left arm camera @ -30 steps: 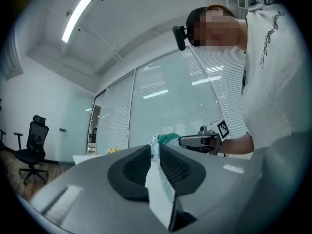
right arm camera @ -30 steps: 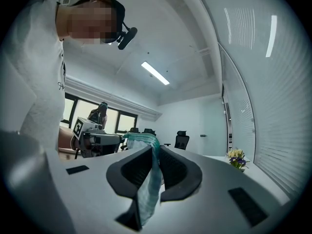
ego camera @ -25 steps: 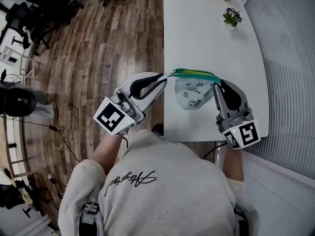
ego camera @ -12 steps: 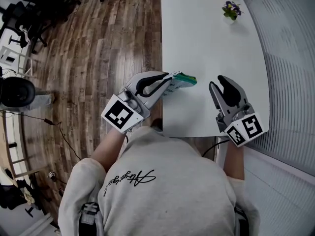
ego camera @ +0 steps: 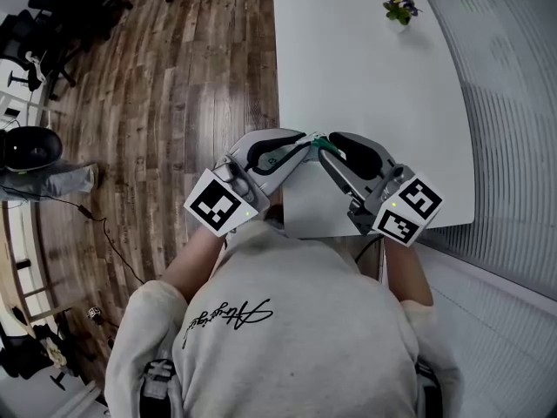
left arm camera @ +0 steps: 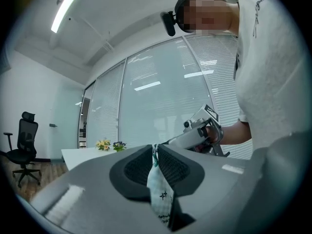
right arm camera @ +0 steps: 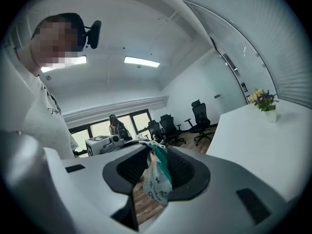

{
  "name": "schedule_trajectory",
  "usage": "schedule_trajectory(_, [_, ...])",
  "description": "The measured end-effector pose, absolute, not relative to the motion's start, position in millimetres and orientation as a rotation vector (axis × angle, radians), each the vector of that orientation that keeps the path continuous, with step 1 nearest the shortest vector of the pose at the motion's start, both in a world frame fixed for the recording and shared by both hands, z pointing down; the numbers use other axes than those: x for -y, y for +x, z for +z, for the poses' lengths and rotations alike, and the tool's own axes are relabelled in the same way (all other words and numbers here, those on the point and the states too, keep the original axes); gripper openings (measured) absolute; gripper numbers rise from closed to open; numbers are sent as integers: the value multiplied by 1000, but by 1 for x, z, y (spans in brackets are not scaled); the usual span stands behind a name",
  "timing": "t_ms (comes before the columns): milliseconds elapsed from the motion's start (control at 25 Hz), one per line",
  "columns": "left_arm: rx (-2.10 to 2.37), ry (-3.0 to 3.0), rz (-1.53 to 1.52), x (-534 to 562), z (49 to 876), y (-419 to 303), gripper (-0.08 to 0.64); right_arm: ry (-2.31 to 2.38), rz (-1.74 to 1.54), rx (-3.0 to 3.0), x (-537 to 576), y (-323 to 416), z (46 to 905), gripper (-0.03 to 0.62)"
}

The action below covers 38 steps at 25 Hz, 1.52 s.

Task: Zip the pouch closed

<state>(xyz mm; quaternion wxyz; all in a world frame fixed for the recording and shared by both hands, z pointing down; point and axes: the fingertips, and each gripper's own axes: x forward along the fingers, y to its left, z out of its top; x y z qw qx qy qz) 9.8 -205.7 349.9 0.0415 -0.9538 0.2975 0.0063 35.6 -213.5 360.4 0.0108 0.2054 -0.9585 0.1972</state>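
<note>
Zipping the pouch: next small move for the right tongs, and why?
Probably finish closing the right tongs on the green zipper. The left tongs already pinch the pouch, and it hangs between the right ones, which have just been closing but don't press it yet.

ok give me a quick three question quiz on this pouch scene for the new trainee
1. True or false: the left gripper is empty.
2. What stands at the far end of the table? a) flowers b) a mug c) a laptop
3. Which gripper's jaws stand apart round the pouch?
Key: 1 false, it is shut on the pouch. 2 a. 3 the right gripper; its jaws have just been closing, with the pouch between them not yet pinched.
</note>
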Motion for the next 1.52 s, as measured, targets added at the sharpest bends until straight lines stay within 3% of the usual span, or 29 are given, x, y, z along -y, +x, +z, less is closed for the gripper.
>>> schedule_trajectory(600, [-775, -2871, -102, 200, 359, 27, 37, 637, 713, 3026, 217, 43, 359, 112])
schedule_trajectory(960, [-741, -2844, -182, 196, 364, 35, 38, 709, 820, 3076, 225, 52, 355, 52])
schedule_trajectory(1240, [-745, -2826, -217, 196, 367, 37, 37, 708, 694, 3042, 222, 47, 357, 9])
schedule_trajectory(1520, [-754, -2840, -197, 202, 368, 37, 34, 747, 571, 3022, 226, 46, 356, 6])
